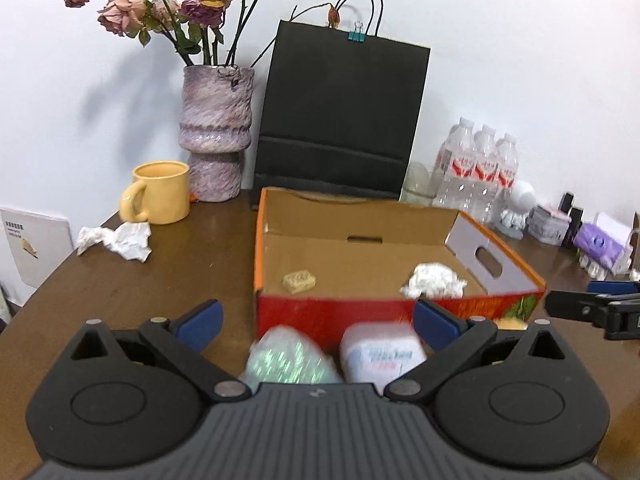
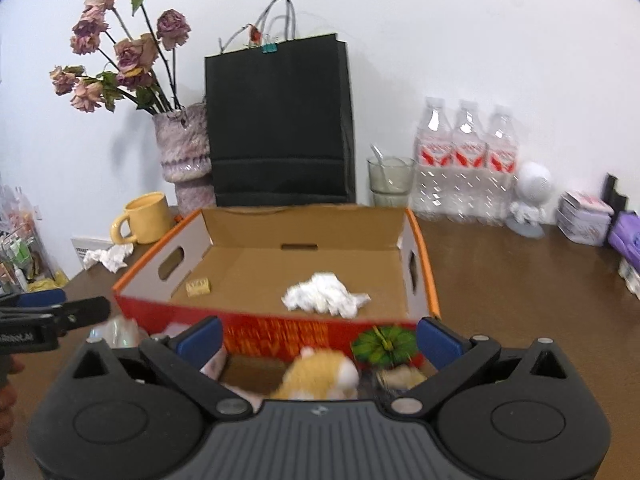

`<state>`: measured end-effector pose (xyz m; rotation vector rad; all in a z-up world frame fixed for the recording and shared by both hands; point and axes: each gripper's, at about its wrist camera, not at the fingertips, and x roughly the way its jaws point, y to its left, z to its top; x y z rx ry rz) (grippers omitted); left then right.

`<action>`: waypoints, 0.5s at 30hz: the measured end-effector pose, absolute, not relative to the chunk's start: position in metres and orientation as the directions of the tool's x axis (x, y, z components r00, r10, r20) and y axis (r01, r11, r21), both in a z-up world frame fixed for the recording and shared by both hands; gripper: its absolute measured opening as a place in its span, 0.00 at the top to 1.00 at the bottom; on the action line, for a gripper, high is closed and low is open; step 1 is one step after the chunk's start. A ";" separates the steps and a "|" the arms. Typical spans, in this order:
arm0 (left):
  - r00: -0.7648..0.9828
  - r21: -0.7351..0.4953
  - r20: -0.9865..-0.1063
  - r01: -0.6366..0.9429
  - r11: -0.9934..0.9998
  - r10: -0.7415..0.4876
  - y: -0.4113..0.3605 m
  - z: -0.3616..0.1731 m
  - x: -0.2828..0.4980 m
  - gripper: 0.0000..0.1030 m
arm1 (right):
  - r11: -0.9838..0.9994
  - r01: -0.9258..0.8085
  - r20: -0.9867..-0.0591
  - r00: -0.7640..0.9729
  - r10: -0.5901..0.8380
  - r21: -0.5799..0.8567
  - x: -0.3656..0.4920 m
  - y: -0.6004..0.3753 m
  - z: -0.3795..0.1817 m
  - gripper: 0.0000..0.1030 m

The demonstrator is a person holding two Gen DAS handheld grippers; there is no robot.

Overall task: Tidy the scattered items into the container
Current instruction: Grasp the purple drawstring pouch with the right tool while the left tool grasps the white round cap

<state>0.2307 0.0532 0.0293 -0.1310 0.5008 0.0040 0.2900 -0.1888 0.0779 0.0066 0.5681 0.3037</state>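
An open cardboard box (image 1: 472, 308) with red and orange outer walls stands on the brown table; it also shows in the right wrist view (image 2: 280, 332). Inside lie a crumpled white tissue (image 1: 434, 280) (image 2: 324, 294) and a small tan block (image 1: 299, 281) (image 2: 198, 288). My left gripper (image 1: 316, 320) is open above a green shiny packet (image 1: 288, 360) and a white tissue pack (image 1: 380, 354) in front of the box. My right gripper (image 2: 320, 336) is open above an orange-and-white plush toy (image 2: 320, 374) by the box's front wall. Another crumpled tissue (image 1: 118, 240) (image 2: 108, 258) lies near the mug.
A yellow mug (image 1: 160, 192), a purple vase of dried roses (image 1: 216, 132) and a black paper bag (image 1: 340, 120) stand behind the box. Water bottles (image 2: 464, 160), a glass (image 2: 390, 180), a white figurine (image 2: 530, 200) and small boxes (image 2: 584, 218) line the back right.
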 end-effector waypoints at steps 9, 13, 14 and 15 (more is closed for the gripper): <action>0.836 -0.087 -0.549 -0.049 0.995 -0.007 0.056 0.007 0.193 0.00 | 0.970 -0.230 -0.612 0.757 0.229 0.079 0.245 -0.208 0.039 0.00; 0.812 -0.093 -0.583 -0.052 0.994 -0.012 0.055 -0.008 0.180 0.00 | 0.974 -0.215 -0.640 0.740 0.207 0.068 0.232 -0.214 0.028 0.00; 0.808 -0.094 -0.590 -0.050 0.994 -0.015 0.055 -0.011 0.179 0.00 | 0.975 -0.211 -0.642 0.739 0.205 0.068 0.230 -0.215 0.026 0.00; 0.802 -0.094 -0.597 -0.047 0.994 -0.018 0.054 -0.014 0.177 0.00 | 0.976 -0.208 -0.645 0.737 0.202 0.068 0.228 -0.216 0.025 0.00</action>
